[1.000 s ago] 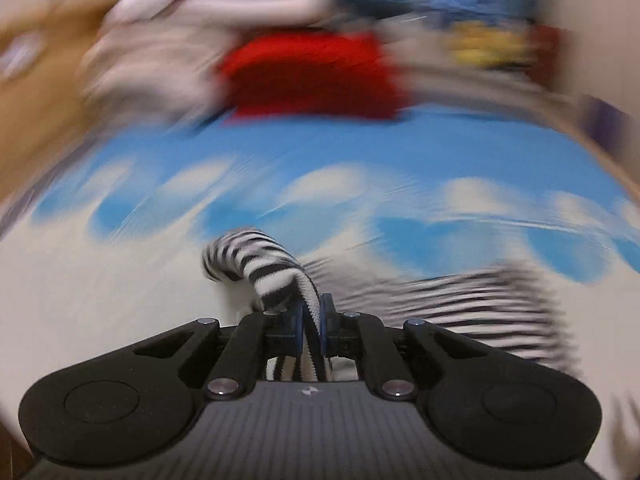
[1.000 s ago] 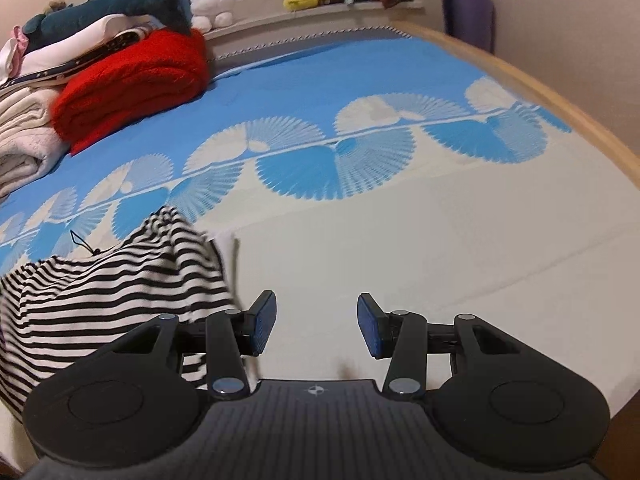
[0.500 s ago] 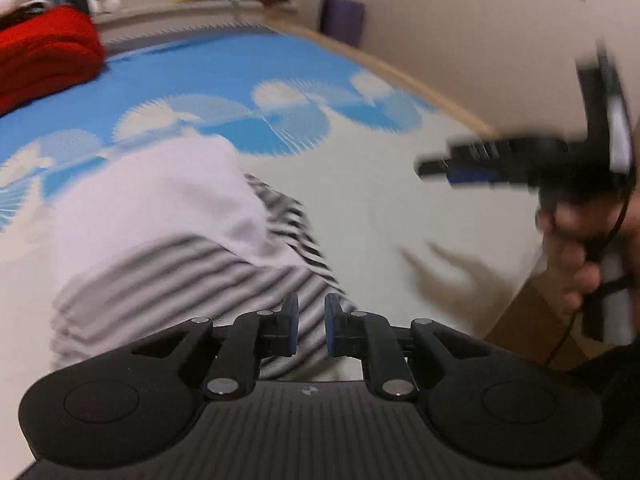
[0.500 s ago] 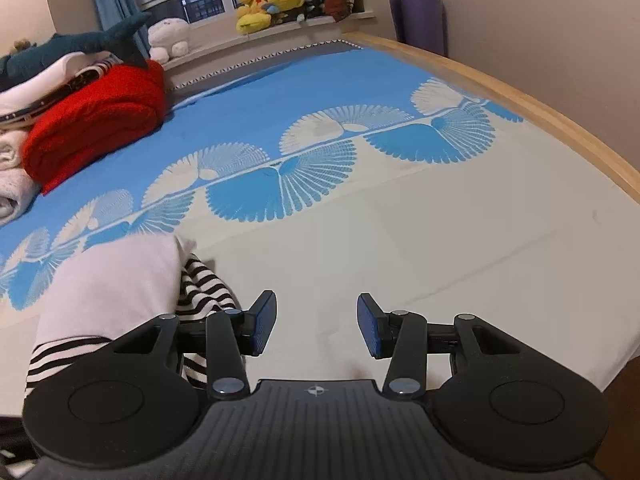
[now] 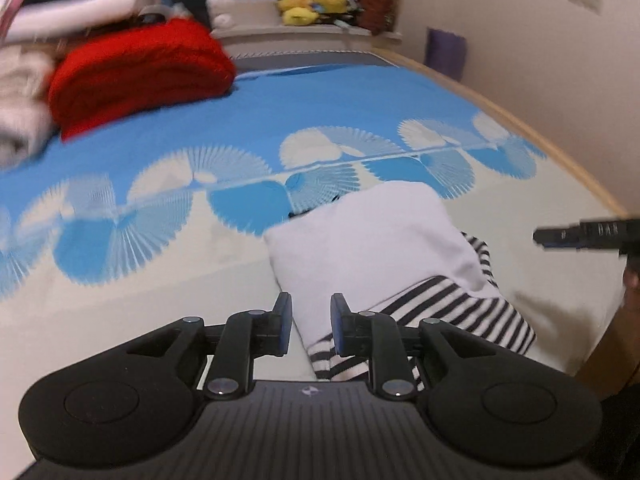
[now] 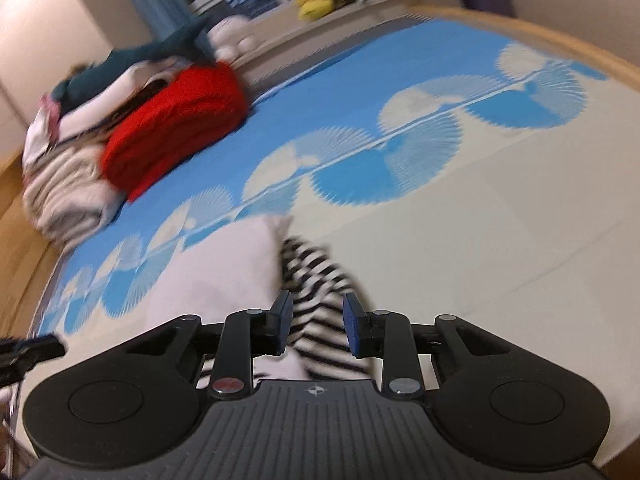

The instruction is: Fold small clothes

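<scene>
Left tongs (image 5: pixel 307 322) parted, empty, above near edge of striped garment (image 5: pixel 420 280) folded on bed (image 5: pixel 160 264); right tongs (image 5: pixel 580 234) at right edge.

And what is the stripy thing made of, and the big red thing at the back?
The stripy garment looks like soft, thin knit cloth, maybe cotton jersey: it droops and creases, and its plain white side is folded over. The red blanket looks like thick, fuzzy knit or fleece, matte and bulky, though blur hides the weave.
</scene>
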Demonstrator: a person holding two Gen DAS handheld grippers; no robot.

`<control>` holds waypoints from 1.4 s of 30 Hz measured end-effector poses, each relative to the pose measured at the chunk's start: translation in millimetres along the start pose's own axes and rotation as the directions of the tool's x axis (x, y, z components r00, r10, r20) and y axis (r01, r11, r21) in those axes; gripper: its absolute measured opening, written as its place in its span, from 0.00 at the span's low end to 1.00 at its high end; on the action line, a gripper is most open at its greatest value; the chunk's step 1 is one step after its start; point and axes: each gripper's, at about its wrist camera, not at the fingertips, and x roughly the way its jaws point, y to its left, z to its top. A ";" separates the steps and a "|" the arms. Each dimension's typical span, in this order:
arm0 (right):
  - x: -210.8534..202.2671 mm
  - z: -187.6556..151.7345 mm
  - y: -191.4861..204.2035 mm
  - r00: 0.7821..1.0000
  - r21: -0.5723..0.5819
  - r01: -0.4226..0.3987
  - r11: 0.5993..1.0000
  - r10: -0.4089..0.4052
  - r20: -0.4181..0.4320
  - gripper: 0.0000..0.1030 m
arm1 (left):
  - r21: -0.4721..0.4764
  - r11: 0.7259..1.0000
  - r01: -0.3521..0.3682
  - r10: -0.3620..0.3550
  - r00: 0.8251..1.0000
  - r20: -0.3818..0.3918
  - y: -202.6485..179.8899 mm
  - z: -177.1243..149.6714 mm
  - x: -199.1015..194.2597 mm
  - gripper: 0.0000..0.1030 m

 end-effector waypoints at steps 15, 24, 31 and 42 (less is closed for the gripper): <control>101.0 -11.3 72.6 0.974 -0.261 0.031 0.965 -0.088 -0.208 0.38 | -0.061 0.998 0.008 -0.011 0.998 -0.063 27.5 10.2 36.2 0.27; 59.8 6.5 61.0 0.988 -0.192 0.148 0.970 -0.138 0.065 0.00 | 0.052 0.990 0.131 -0.128 0.990 -0.057 -12.7 -1.2 36.3 0.29; 92.6 -5.0 37.1 0.939 -0.194 0.294 0.936 -0.321 -0.124 0.00 | 0.204 0.962 0.183 -0.144 0.970 -0.195 -54.0 -30.3 70.4 0.29; 55.6 0.2 13.4 0.987 0.021 0.089 0.996 -0.086 -0.138 0.39 | 0.111 0.989 0.093 -0.065 0.969 -0.238 -34.0 -31.0 80.9 0.30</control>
